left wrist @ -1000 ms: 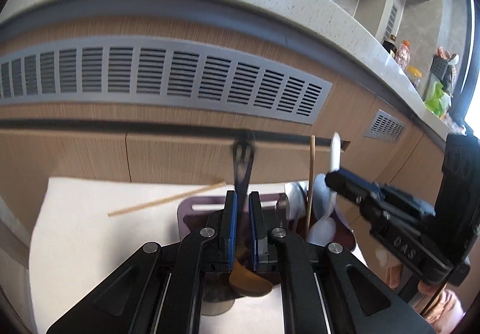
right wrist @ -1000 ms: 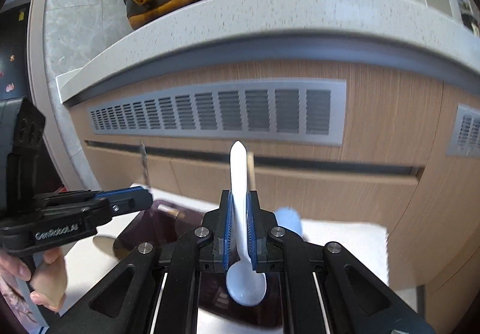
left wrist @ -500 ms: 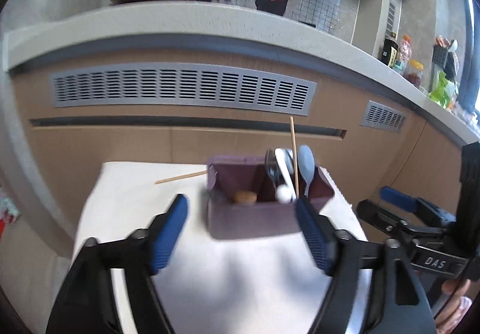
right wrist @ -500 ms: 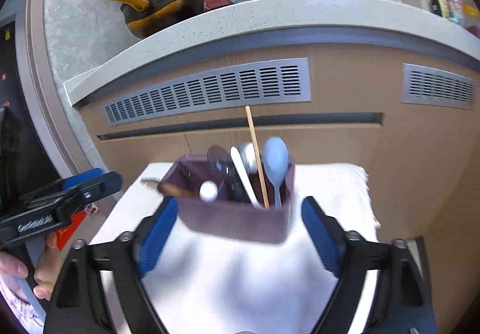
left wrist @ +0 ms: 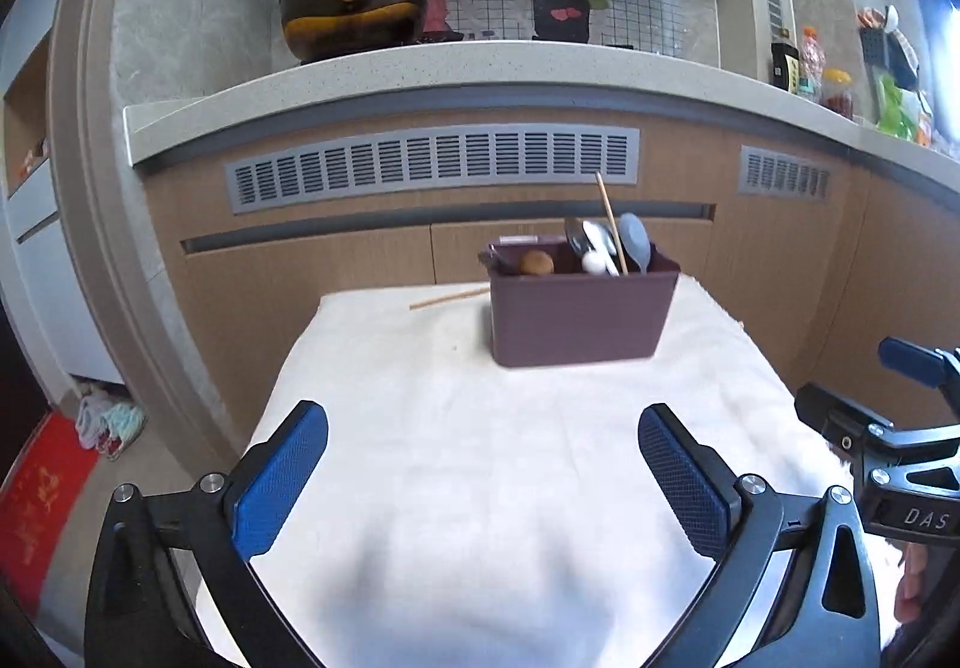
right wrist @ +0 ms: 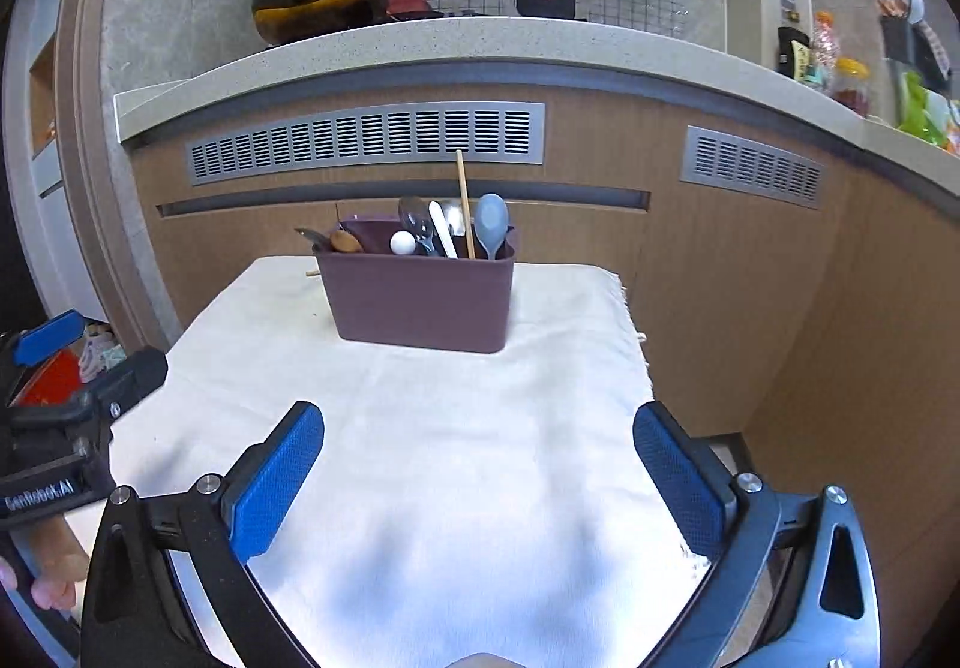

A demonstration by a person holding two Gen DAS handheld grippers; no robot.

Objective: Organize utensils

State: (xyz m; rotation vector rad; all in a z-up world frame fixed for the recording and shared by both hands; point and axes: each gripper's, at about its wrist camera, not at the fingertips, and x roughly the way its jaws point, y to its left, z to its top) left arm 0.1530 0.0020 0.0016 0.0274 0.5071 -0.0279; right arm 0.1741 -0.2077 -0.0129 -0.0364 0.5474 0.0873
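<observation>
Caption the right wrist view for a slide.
Open right gripper faces a purple utensil box on a white cloth; one chopstick lies behind it.

One maroon caddy (right wrist: 420,302), two chopsticks (right wrist: 463,200), one blue spoon (right wrist: 491,224), two tongs (left wrist: 480,464).

Left tongs (left wrist: 483,479) are opening, nothing between them. Utensils are held upright in the bin (left wrist: 579,317); one chopstick (left wrist: 450,298) lies beside it on the surface (left wrist: 480,458).

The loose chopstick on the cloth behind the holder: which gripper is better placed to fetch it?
Probably the left gripper: the chopstick lies left of the holder, on its side; the right gripper would cross over. Both jaws are opening, empty.
</observation>
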